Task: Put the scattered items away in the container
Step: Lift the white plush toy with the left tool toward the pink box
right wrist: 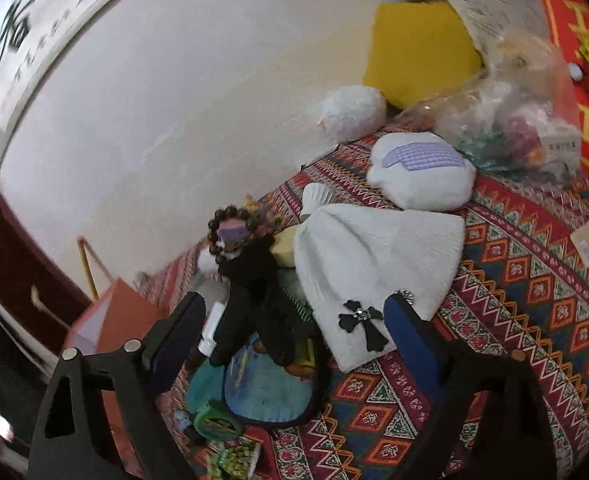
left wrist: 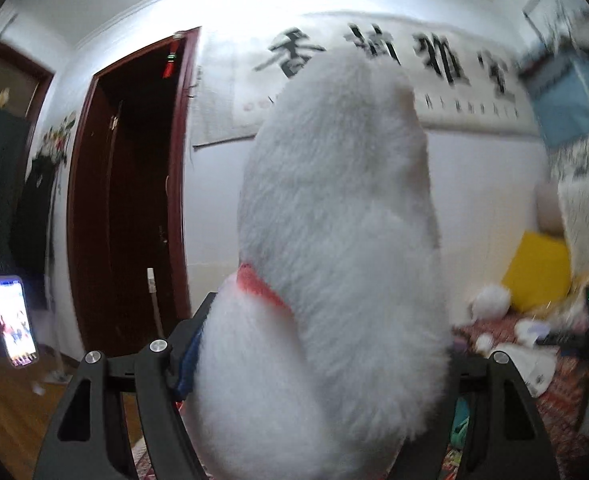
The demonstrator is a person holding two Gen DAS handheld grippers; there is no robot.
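A fluffy white plush toy (left wrist: 334, 240) with a red collar fills the left wrist view. My left gripper (left wrist: 322, 344) is shut on its lower body and holds it in the air in front of the wall. In the right wrist view my right gripper (right wrist: 294, 320) hangs open over the patterned bedspread (right wrist: 514, 280). Below its spread fingers lie a black cloth item (right wrist: 254, 292) and a blue pouch (right wrist: 262, 388). The corner of a white knit hat (right wrist: 374, 256) with a black cross reaches the right finger. A bead bracelet (right wrist: 224, 228) lies just beyond.
Farther on the bed are a white cushion with a purple check patch (right wrist: 422, 168), a white fluffy ball (right wrist: 352, 112), a yellow cushion (right wrist: 418, 52) and a filled plastic bag (right wrist: 514, 120). An orange-red box (right wrist: 110, 320) stands at the bed's left edge. A dark doorway (left wrist: 134, 200) is left.
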